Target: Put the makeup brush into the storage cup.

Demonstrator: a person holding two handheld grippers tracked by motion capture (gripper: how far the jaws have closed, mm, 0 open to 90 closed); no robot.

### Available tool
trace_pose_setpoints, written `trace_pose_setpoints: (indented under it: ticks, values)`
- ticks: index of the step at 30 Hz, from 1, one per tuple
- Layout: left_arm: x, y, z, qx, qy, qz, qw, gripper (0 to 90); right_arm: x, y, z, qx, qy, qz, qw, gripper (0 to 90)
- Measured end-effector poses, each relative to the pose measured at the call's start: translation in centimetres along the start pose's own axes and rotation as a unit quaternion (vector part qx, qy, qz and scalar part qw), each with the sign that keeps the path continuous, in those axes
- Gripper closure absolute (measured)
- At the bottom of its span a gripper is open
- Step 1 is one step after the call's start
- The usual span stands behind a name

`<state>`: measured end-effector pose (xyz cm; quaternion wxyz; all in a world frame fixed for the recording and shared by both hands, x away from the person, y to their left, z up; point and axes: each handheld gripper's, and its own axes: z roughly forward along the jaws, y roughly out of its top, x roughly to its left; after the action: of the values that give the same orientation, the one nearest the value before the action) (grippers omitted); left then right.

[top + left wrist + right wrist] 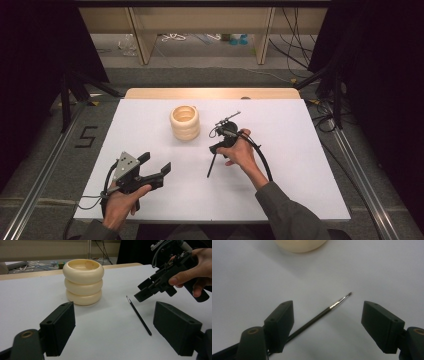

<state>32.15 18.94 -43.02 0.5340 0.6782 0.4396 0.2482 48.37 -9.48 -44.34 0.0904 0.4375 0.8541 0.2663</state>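
Brush (322, 313) lies near the cup (83, 282), thin, light and stiff. Right hand-held gripper (328, 322) hangs wide over it, empty. Best grab its dark middle.

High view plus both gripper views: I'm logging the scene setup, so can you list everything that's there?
ringed holder: one, cream, three stacked bulges with an open top, upright near the middle of the table, toward the far side.
paintbrush: one, thin black handle with a silver ferrule, lying flat on the table to the right of the holder, apart from it.
table: one, white top with a wooden strip at the far edge.
left gripper: one, black with a grey plate, near the table's front left, fingers open, nothing between them.
right gripper: one, black, over the paintbrush, fingers open and not pressing it.
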Motion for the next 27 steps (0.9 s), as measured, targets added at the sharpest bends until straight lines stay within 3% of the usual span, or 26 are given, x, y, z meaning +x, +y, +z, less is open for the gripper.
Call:
trace_pose_setpoints:
  ticks: [11,16,27]
  values:
    - [0.0,0.0,0.0,-0.001,0.002,-0.001,1.0,17.5,0.2,0.1,0.8,0.026,-0.006,-0.006,0.9996,28.1]
    - [0.0,0.0,0.0,-0.001,0.003,-0.005,1.0,17.5,0.2,0.2,1.4,0.038,-0.006,0.004,0.9992,28.1]
    - [0.0,0.0,0.0,0.001,-0.001,-0.002,1.0,17.5,1.0,0.6,2.0,0.063,-0.017,-0.013,0.9978,29.6]
